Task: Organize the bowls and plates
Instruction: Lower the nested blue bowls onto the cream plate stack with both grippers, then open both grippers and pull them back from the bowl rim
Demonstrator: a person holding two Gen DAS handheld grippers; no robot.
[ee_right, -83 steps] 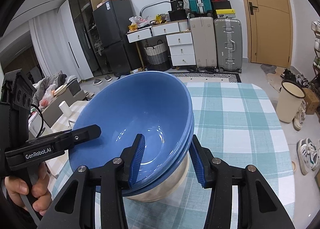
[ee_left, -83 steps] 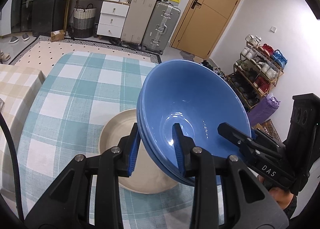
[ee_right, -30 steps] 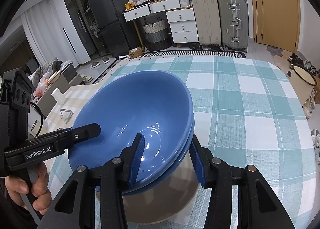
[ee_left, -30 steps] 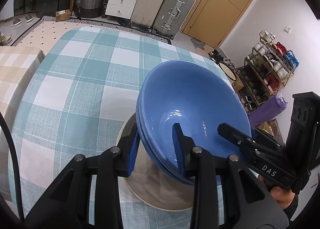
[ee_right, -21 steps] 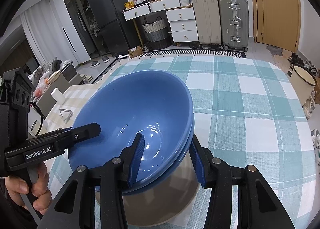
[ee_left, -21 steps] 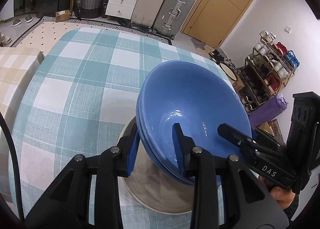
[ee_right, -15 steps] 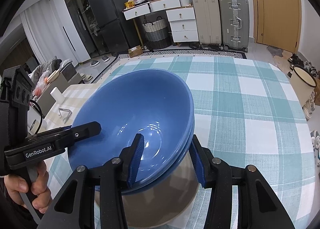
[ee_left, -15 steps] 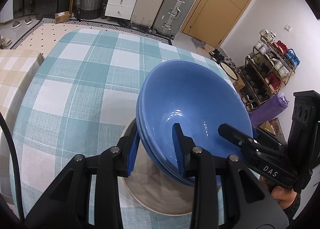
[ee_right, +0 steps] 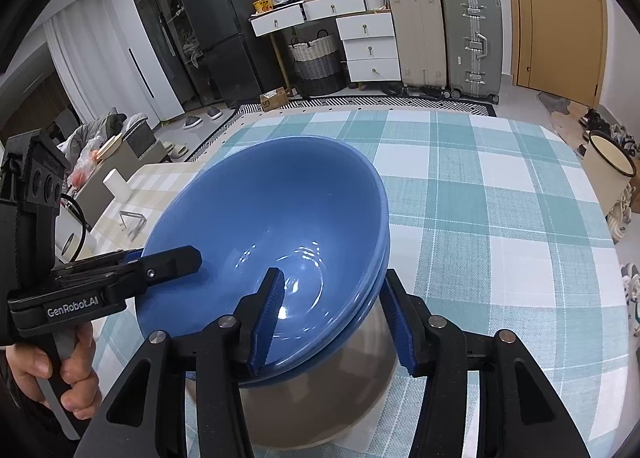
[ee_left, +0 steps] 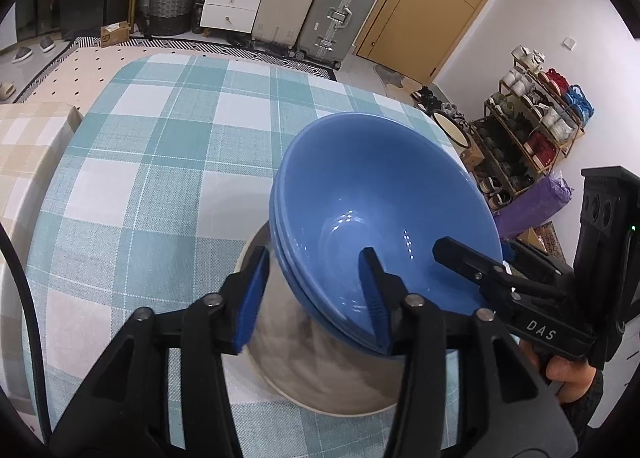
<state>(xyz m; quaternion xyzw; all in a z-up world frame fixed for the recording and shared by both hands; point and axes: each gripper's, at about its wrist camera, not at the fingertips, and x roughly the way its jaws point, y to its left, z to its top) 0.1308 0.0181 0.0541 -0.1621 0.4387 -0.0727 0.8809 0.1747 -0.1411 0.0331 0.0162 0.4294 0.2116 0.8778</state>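
Two nested blue bowls (ee_left: pixel 360 185) (ee_right: pixel 260 209) sit tilted inside a wide beige bowl (ee_left: pixel 304 370) (ee_right: pixel 320 410) on the teal checked tablecloth (ee_left: pixel 160 161). My left gripper (ee_left: pixel 314 258) straddles their near rim. Its jaws are opening: the outer pad stands clear of the wall and the inner pad is inside the bowl. My right gripper (ee_right: pixel 332 276) straddles the opposite rim. Its jaws are opening too, with a small gap at the outer pad. Each gripper shows in the other's view: the right gripper (ee_left: pixel 472 270), the left gripper (ee_right: pixel 168 262).
The tablecloth (ee_right: pixel 500 217) stretches beyond the bowls to the table's rounded far edge. A beige checked surface (ee_left: pixel 24 145) adjoins the table on the left. Suitcases (ee_right: pixel 472 41) and drawers stand at the far wall, a shoe rack (ee_left: pixel 532 125) and a white pail (ee_right: pixel 610 165) on the floor.
The blue bowls came down into the beige bowl and then stayed still. Both grippers' jaws have widened off the rims they were gripping.
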